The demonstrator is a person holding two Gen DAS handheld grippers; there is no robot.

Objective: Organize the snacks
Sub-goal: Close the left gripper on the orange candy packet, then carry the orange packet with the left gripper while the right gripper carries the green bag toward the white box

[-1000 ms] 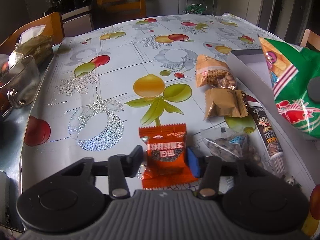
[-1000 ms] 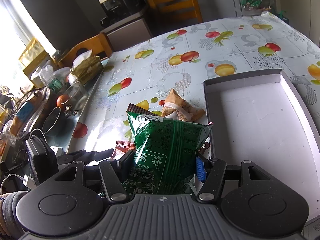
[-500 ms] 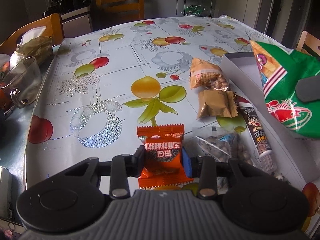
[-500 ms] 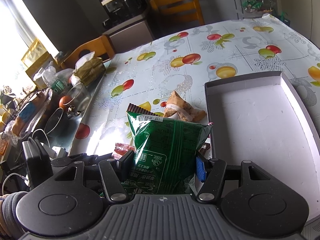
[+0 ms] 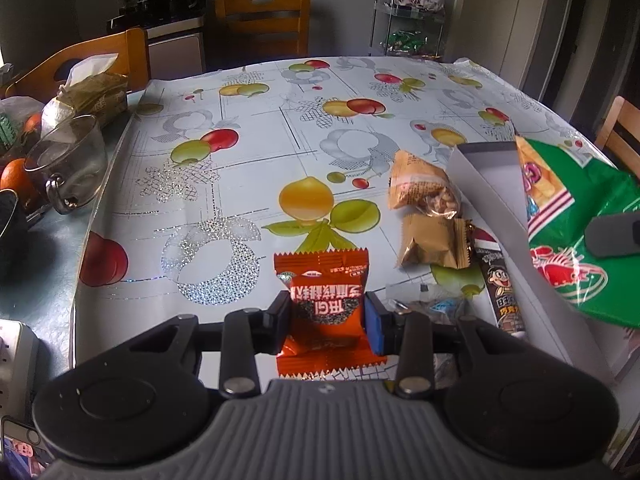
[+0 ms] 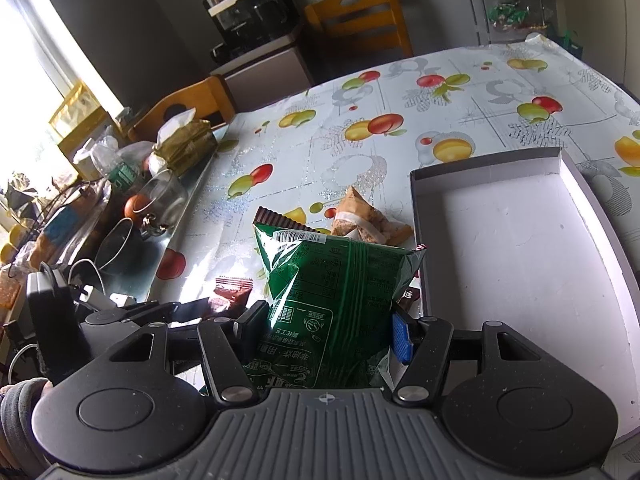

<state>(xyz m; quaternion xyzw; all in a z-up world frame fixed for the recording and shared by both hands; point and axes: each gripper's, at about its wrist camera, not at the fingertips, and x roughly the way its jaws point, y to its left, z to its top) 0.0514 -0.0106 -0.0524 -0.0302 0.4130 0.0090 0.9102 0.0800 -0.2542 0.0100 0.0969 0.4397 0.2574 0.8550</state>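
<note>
My left gripper [image 5: 326, 326] is shut on a small orange snack packet [image 5: 325, 304] and holds it just above the fruit-print tablecloth. My right gripper [image 6: 324, 330] is shut on a green chip bag [image 6: 336, 292], held upright beside the left wall of a shallow white box [image 6: 516, 248]. The green bag also shows in the left wrist view [image 5: 576, 236], over the box [image 5: 492, 184]. Two tan snack packets [image 5: 424, 192] [image 5: 434, 242], a clear bag of nuts [image 5: 428, 306] and a dark snack stick [image 5: 500, 288] lie between the grippers.
A glass mug [image 5: 70, 164], oranges, a tissue pack [image 5: 92, 96] and clutter crowd the table's left edge. Wooden chairs [image 5: 264, 20] stand at the far side. A wire rack with sweets [image 5: 408, 24] stands behind the table.
My left gripper has closed on the orange packet and lifted it slightly. My right gripper with the green bag has barely moved.
</note>
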